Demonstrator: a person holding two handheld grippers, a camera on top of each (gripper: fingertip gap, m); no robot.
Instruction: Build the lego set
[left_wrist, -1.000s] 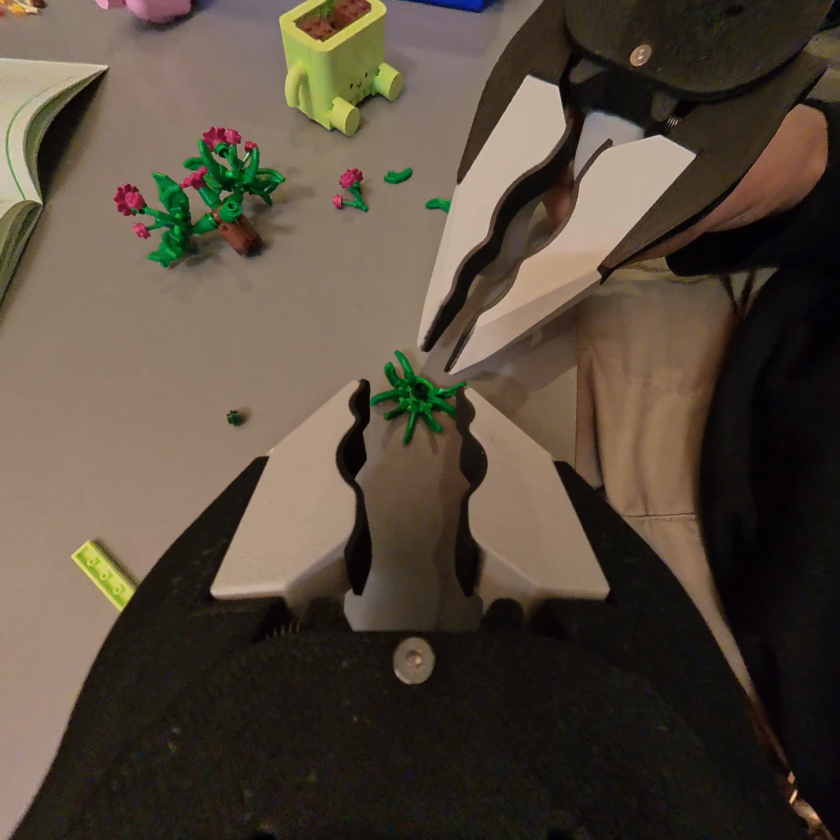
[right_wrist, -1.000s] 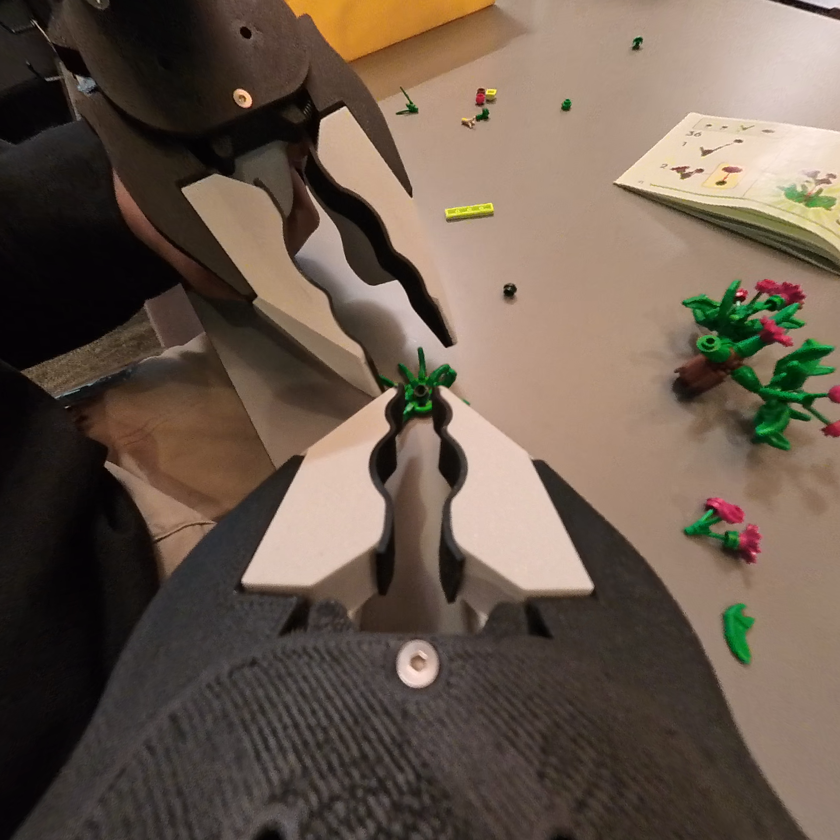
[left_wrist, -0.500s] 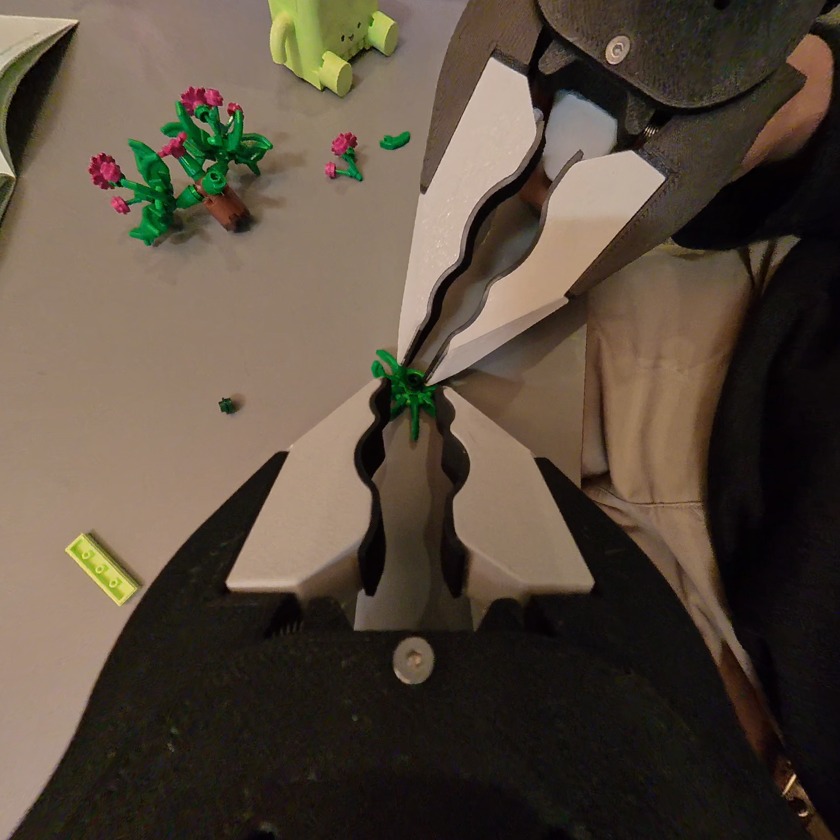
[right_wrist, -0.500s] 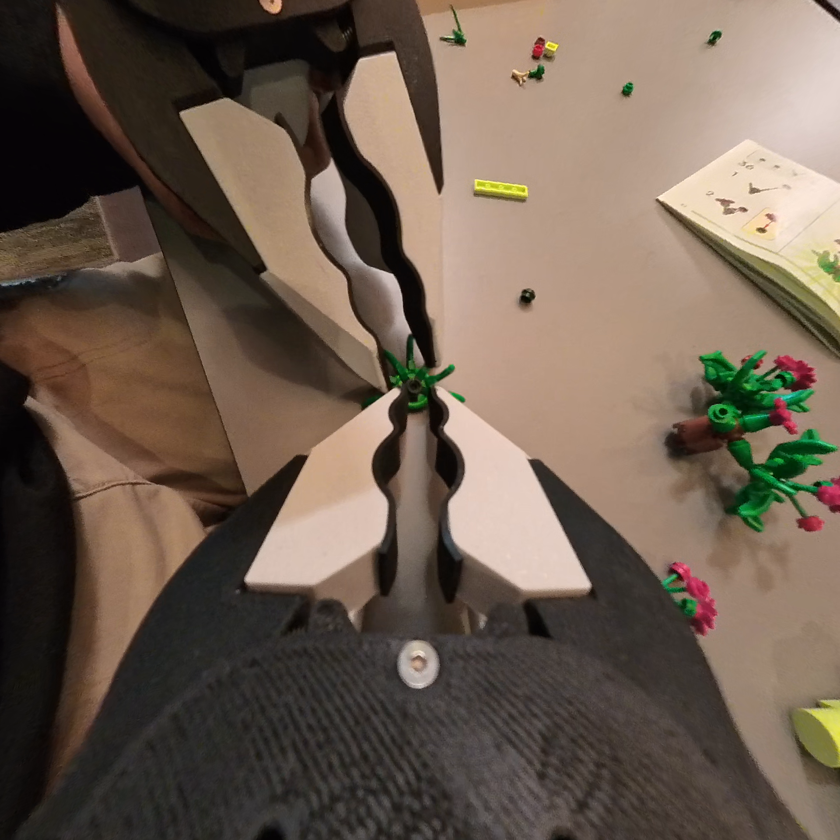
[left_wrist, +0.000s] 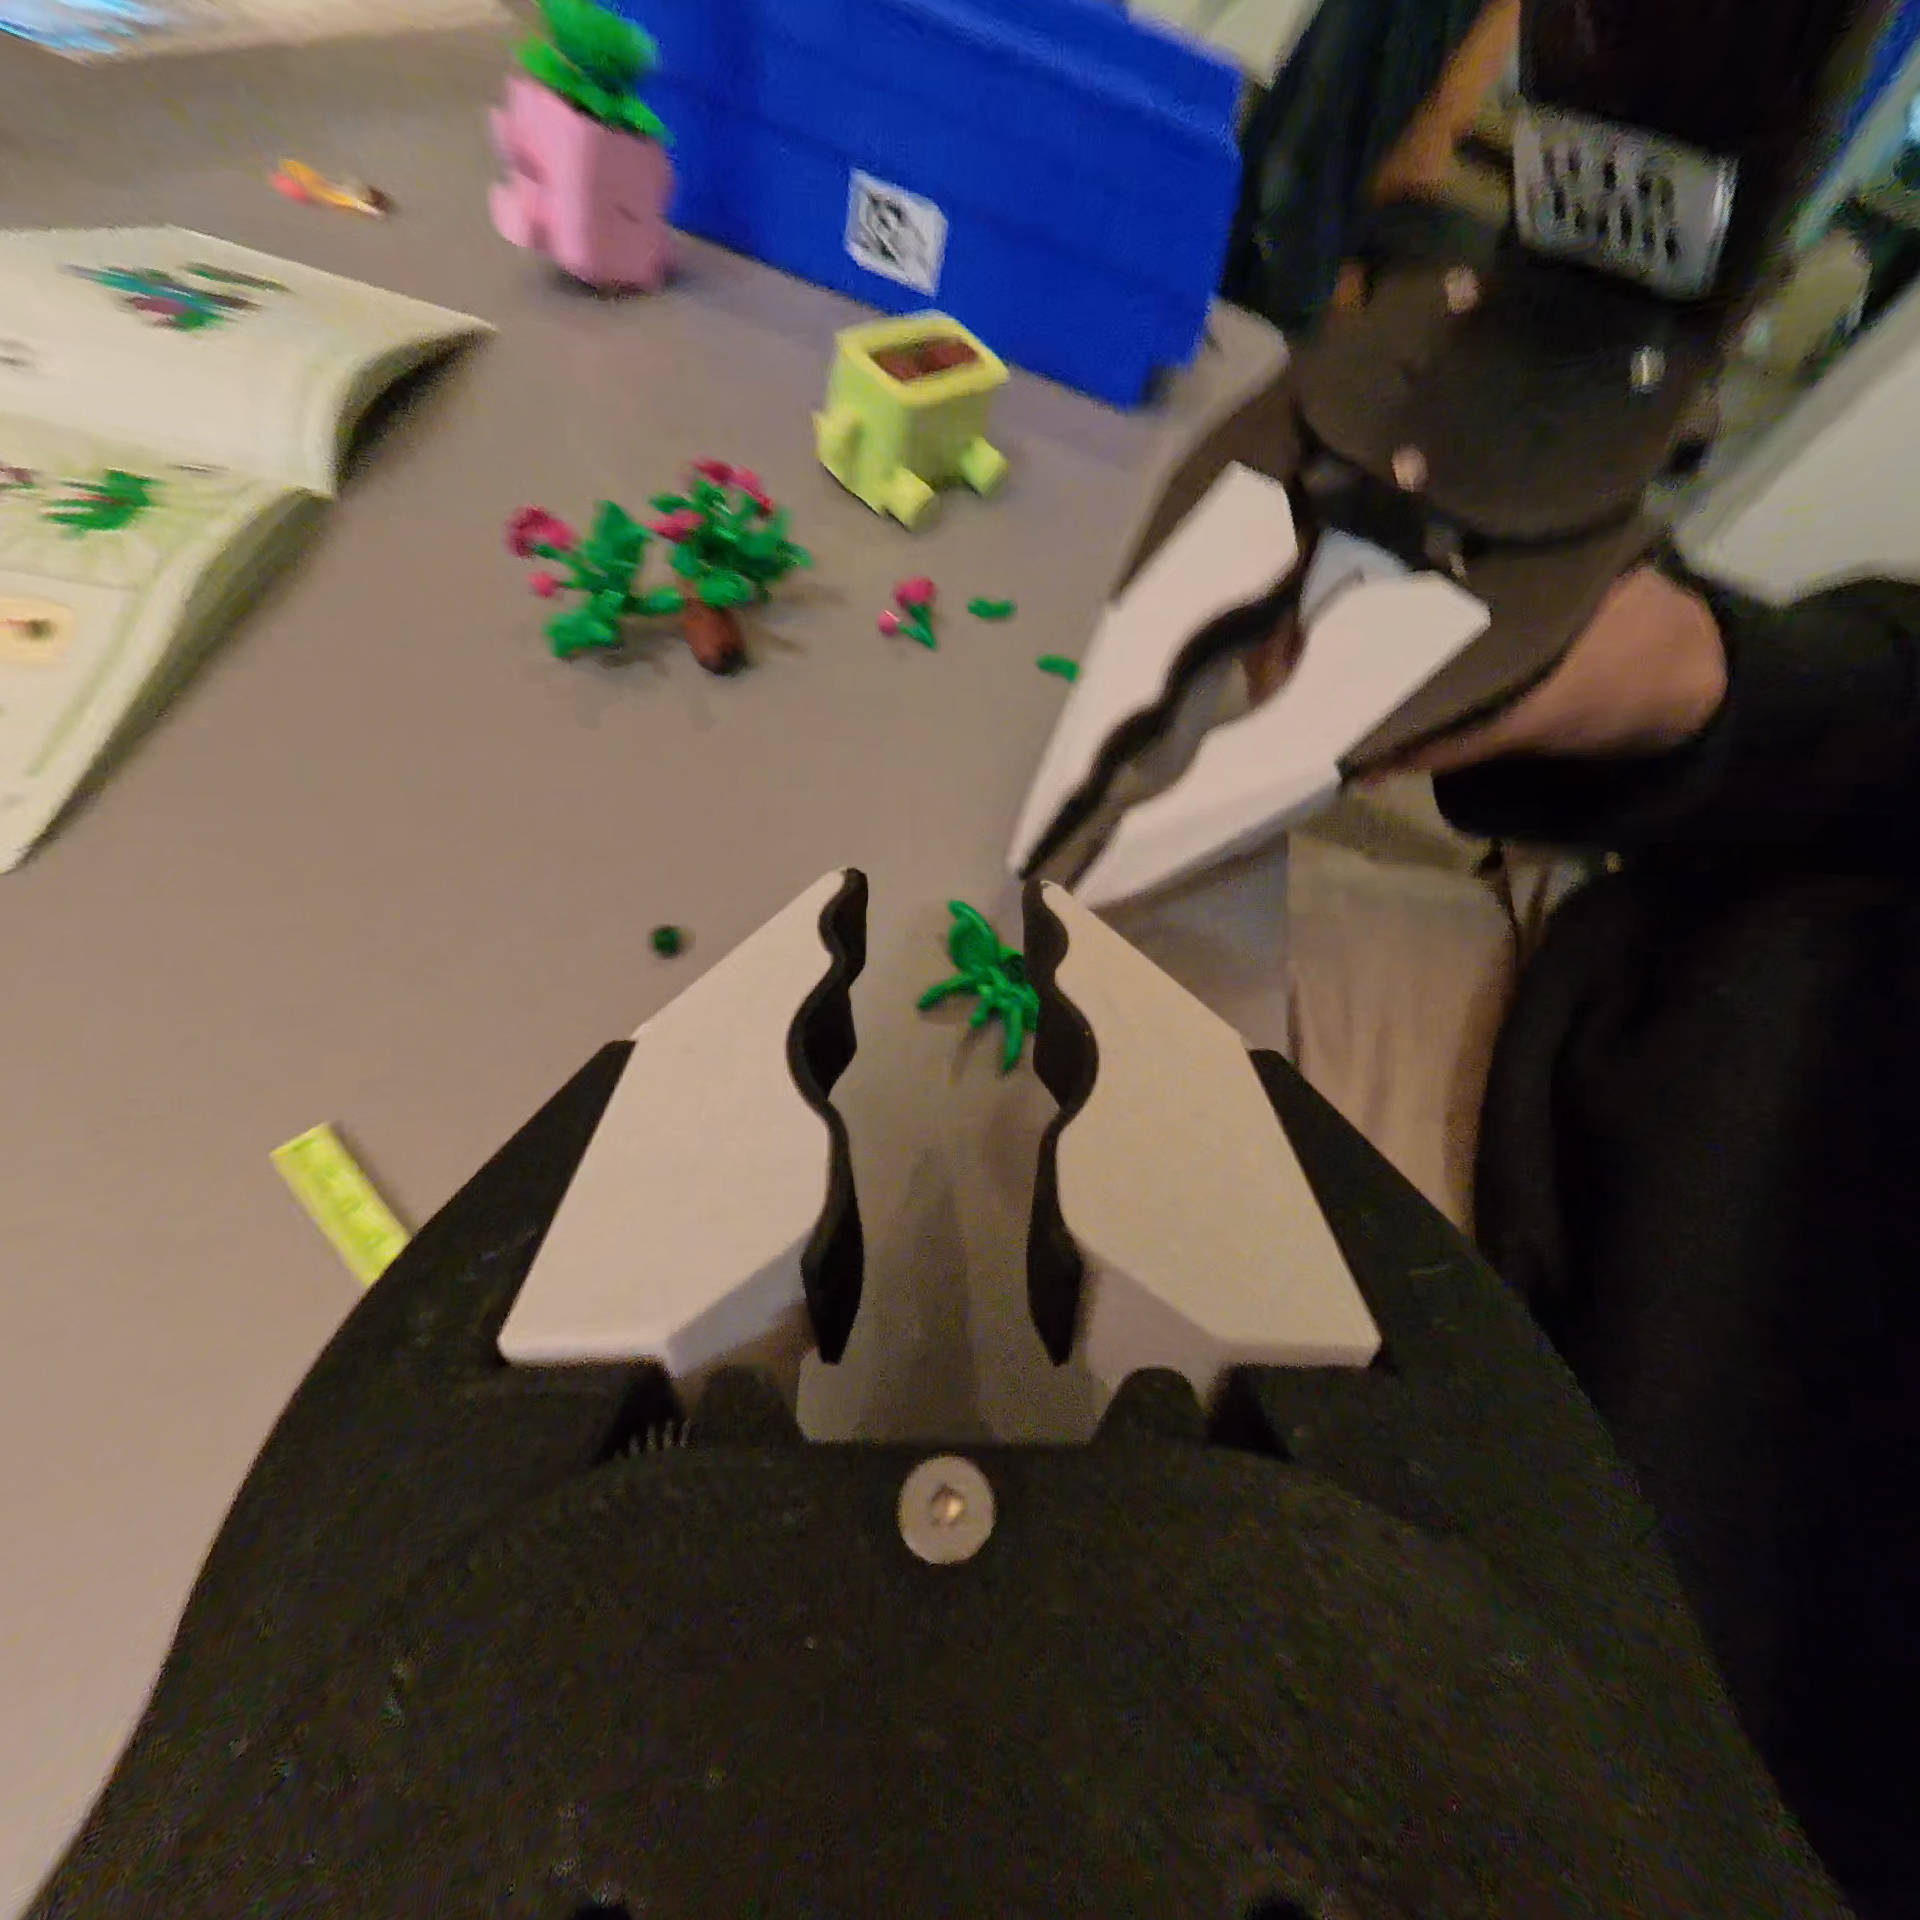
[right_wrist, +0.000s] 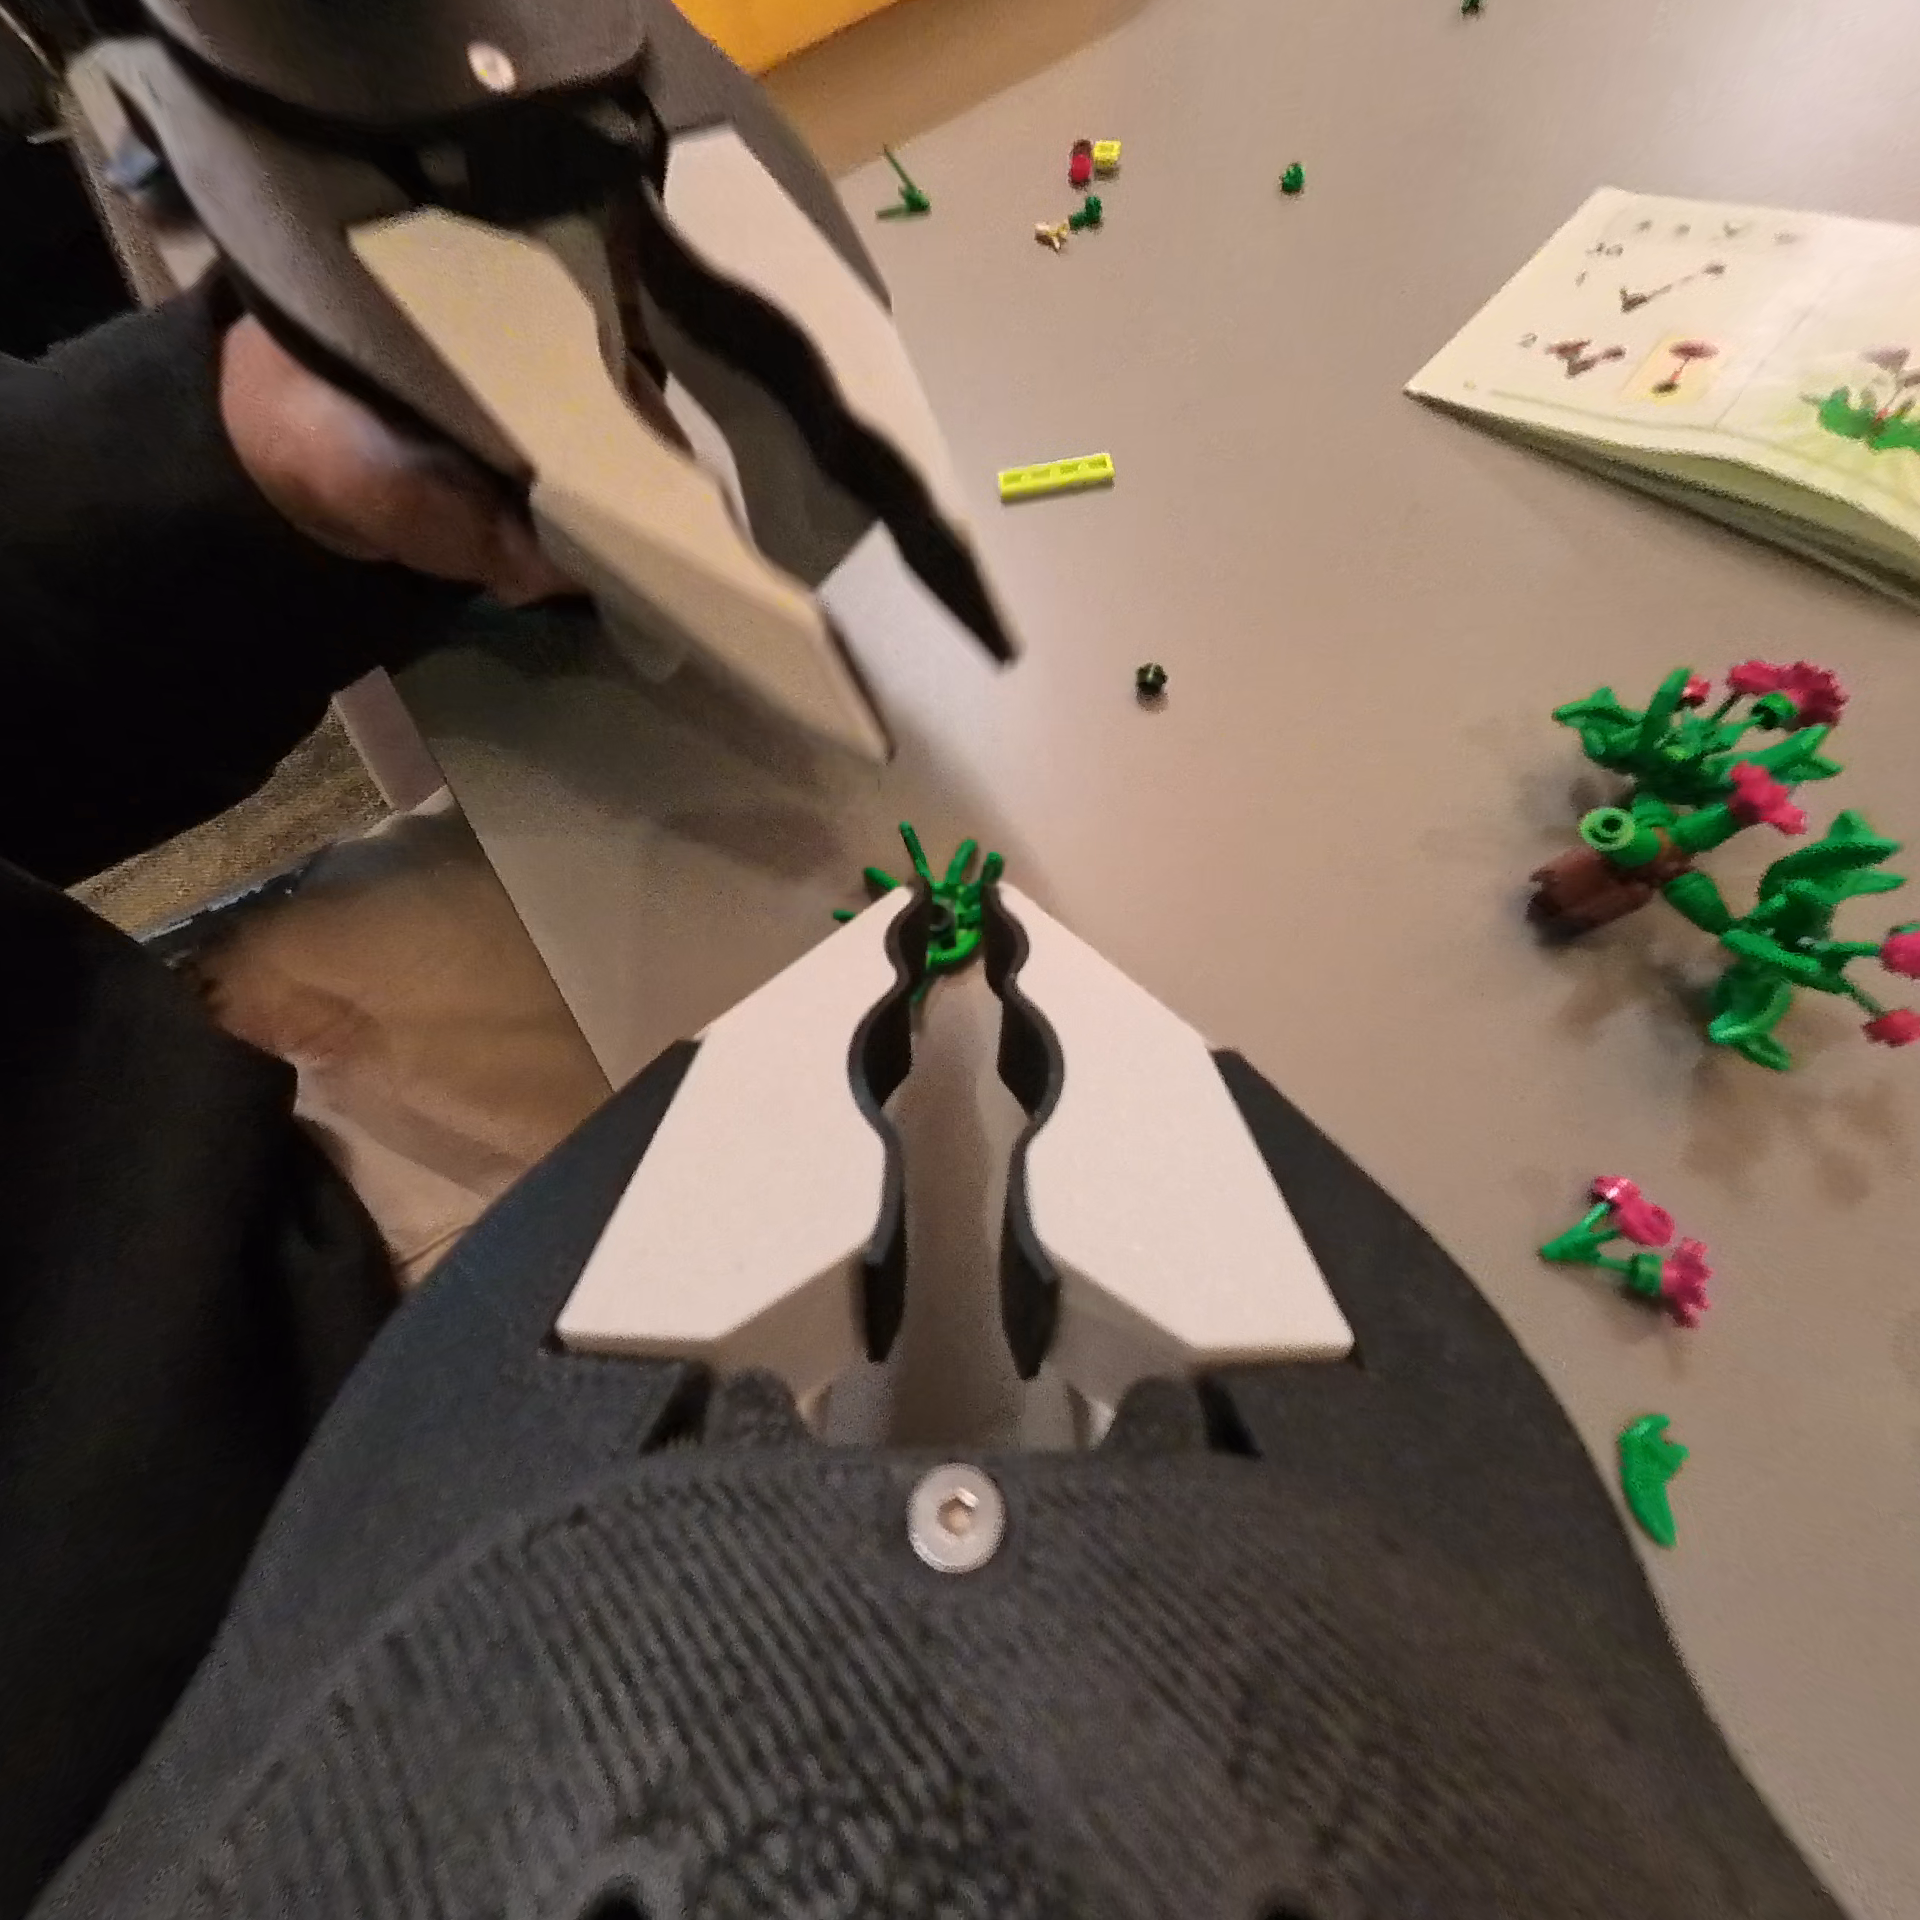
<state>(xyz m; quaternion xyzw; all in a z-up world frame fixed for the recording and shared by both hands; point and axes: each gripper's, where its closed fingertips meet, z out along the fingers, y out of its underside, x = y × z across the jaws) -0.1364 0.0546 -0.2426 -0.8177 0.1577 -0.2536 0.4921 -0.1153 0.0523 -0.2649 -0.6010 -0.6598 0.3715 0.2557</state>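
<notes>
Left gripper (left_wrist: 945, 894) wide open, empty, straddling the green leaf piece (left_wrist: 982, 987) lying flat on the table (left_wrist: 312, 935), apparently lining up a pinch. Right gripper (right_wrist: 951, 904) barely parted, empty, just above the leaf piece, probably ready to steady it.

Grey table (left_wrist: 312, 831) with scattered lego pieces (left_wrist: 665, 561)

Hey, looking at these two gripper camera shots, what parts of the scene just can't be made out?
- Leaf piece, right wrist view: the right gripper covers its lower half, so the grip on it cannot be judged.
- Booklet, left wrist view: cut off by the left edge, pages blurred.
- Pink pot, left wrist view: motion blur hides detail.
- Small parts, right wrist view: too small to identify.
- Left gripper: open; whether the leaf piece touches its finger is unclear.
</notes>
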